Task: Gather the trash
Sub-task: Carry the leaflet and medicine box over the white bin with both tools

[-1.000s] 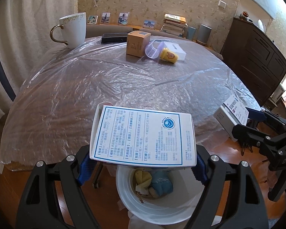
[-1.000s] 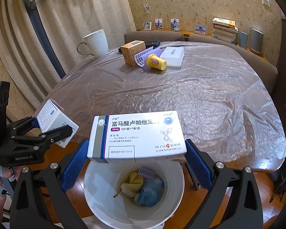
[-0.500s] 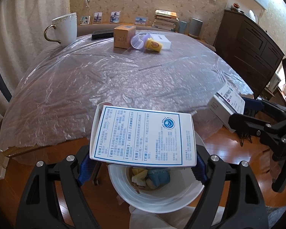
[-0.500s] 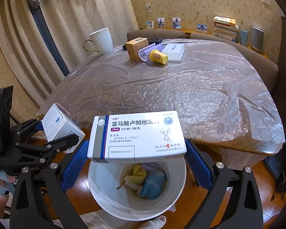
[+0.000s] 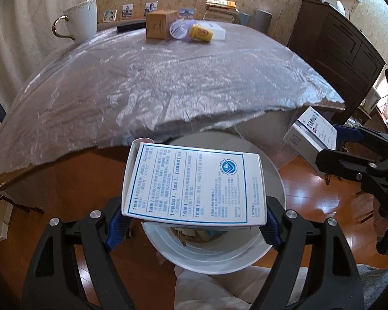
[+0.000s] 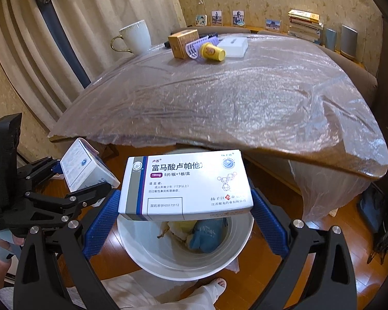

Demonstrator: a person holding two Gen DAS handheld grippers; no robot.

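My left gripper (image 5: 194, 222) is shut on a white medicine box with a blue-framed text panel (image 5: 194, 183), held flat over the white trash bin (image 5: 274, 178). My right gripper (image 6: 186, 214) is shut on a second white medicine box with a purple stripe (image 6: 186, 183), held over the same bin (image 6: 152, 253). The bin holds yellow paper and a blue crumpled item (image 6: 207, 235). Each gripper shows in the other view: the right one (image 5: 331, 147) with its box (image 5: 310, 129), the left one (image 6: 72, 180) with its box (image 6: 85, 170).
The plastic-covered table (image 5: 155, 82) is beyond the bin, its front edge just above it. At its far side are a white mug (image 5: 82, 20), a brown carton (image 5: 159, 24), a lilac basket, a yellow cup (image 5: 200, 33) and a white box. A dark cabinet (image 5: 336, 41) stands at the right.
Both grippers with their boxes have drawn back from the table and dropped lower. The bin now sits fully clear of the table edge beneath both boxes.
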